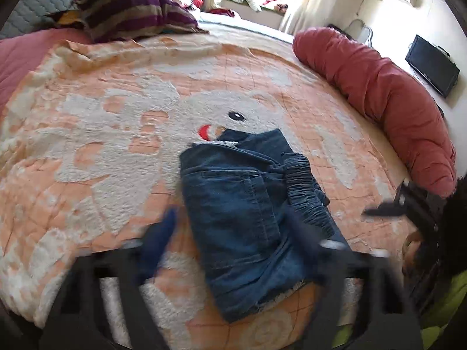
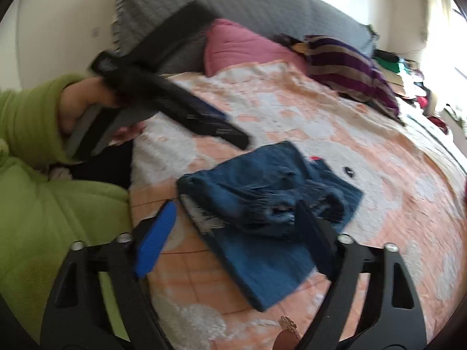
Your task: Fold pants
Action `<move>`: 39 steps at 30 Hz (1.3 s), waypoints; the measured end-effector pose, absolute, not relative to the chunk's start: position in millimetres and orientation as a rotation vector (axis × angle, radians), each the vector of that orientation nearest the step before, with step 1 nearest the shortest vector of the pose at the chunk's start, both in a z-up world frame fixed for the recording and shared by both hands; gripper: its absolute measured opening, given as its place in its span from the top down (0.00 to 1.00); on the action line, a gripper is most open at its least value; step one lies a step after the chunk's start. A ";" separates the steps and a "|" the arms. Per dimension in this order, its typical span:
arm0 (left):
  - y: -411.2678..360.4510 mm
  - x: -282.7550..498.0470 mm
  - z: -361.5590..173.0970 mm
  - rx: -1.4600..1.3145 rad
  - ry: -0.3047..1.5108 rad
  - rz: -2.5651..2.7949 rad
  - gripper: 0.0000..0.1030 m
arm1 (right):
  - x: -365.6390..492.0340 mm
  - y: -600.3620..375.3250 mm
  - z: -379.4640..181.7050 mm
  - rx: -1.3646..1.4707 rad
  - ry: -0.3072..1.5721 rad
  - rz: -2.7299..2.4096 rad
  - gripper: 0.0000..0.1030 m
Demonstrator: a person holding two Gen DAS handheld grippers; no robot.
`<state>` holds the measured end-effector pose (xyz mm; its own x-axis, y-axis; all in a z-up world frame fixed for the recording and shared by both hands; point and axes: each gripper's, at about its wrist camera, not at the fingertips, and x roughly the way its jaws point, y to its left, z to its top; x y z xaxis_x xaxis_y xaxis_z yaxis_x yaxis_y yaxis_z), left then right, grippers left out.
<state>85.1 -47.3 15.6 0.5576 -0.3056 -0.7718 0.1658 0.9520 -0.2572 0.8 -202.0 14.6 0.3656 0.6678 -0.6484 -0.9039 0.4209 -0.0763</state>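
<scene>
Dark blue denim pants point(image 1: 248, 213) lie folded into a compact bundle on the peach and white blanket point(image 1: 116, 134), elastic waistband on top at the right. My left gripper point(image 1: 233, 233) is open above the bundle's near part and holds nothing. In the right wrist view the pants point(image 2: 262, 204) lie in the middle. My right gripper point(image 2: 236, 218) is open over them, one blue finger pad point(image 2: 159, 233) left of the bundle. The left gripper point(image 2: 230, 132) shows there in a hand, above and left of the pants; whether it touches them I cannot tell.
A red rolled duvet point(image 1: 379, 93) lies along the bed's right edge. A purple striped pillow point(image 1: 131, 11) and a pink pillow point(image 2: 242, 43) sit at the head. My green-sleeved arm point(image 2: 35, 145) is at the bed's near edge.
</scene>
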 end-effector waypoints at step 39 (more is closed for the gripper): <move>-52.7 138.2 -37.6 -0.187 1.008 -0.281 0.71 | 5.2 -166.0 -23.6 -0.517 0.714 1.193 0.83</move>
